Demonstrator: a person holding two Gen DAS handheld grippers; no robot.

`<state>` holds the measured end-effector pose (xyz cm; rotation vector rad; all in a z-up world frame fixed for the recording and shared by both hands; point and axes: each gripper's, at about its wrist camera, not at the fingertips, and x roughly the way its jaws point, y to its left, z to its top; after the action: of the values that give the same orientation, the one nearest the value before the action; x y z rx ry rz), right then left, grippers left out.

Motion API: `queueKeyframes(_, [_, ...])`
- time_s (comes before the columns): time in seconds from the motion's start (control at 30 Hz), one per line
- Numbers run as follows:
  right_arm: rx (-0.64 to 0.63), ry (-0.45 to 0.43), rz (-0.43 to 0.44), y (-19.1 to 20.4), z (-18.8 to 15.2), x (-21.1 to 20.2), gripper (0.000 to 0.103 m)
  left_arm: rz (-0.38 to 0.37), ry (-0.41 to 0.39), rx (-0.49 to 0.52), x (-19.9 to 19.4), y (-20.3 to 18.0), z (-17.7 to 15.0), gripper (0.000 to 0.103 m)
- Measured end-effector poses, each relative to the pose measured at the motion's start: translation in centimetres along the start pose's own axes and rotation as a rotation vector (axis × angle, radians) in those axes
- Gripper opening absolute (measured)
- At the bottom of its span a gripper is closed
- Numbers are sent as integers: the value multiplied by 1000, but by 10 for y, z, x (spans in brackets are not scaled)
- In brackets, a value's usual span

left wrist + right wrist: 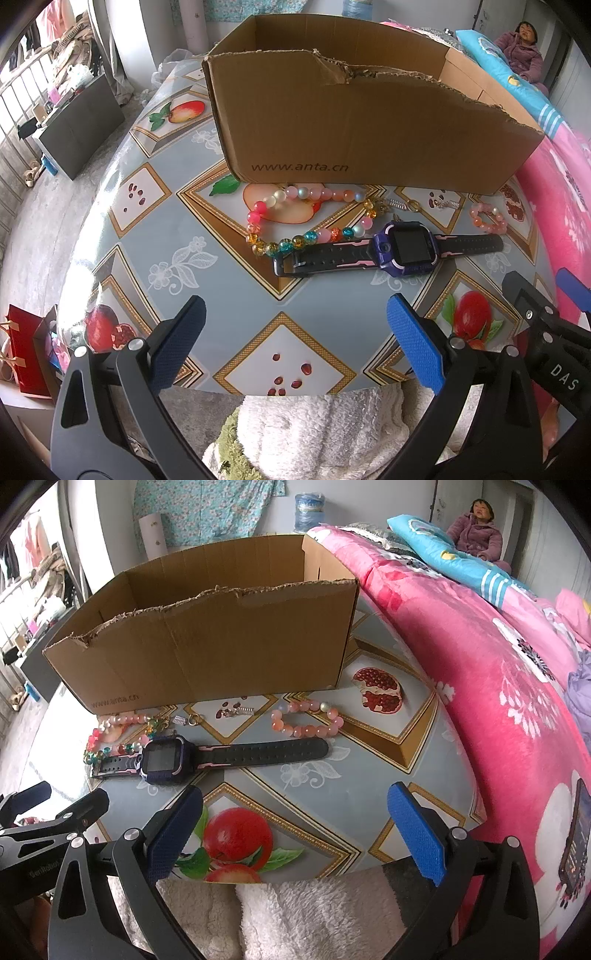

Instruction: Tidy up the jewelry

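Note:
A torn cardboard box (pixel 332 122) (pixel 221 642) stands open at the back of the patterned table. In front of it lie a long multicoloured bead string (pixel 306 218) (pixel 110 734), a small pink bead bracelet (pixel 487 219) (pixel 308 720), small metal clasps (pixel 410 204) (pixel 236 712) and a purple smartwatch (pixel 402 251) (pixel 164 758) with a black strap. My left gripper (pixel 295 328) hovers open near the table's front edge, short of the watch. My right gripper (pixel 295 812) is open too, right of the watch, with nothing between its fingers.
The table (pixel 288 332) (pixel 369 768) carries a fruit-print cover. A bed with a pink quilt (pixel 498 664) (pixel 561 206) borders it on the right, and a person sits at its far end (pixel 476 535). A white fluffy garment (pixel 314 428) lies below the front edge. A grey cabinet (pixel 77 129) stands left.

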<state>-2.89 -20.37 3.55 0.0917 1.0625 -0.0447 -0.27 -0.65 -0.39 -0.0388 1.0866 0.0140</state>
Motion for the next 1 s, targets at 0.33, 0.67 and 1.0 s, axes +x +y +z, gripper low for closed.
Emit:
queueKeyframes(0.33, [-2, -3, -4, 2, 2, -1, 98, 0, 1, 0, 0, 0, 0, 95])
queueKeyframes(0.67, [-1, -2, -7, 2, 5, -1, 98, 0, 2, -1, 0, 0, 1, 95])
queueKeyframes(1.0, [2, 4, -8, 2, 4, 1, 98, 1, 1, -1, 0, 0, 1, 95])
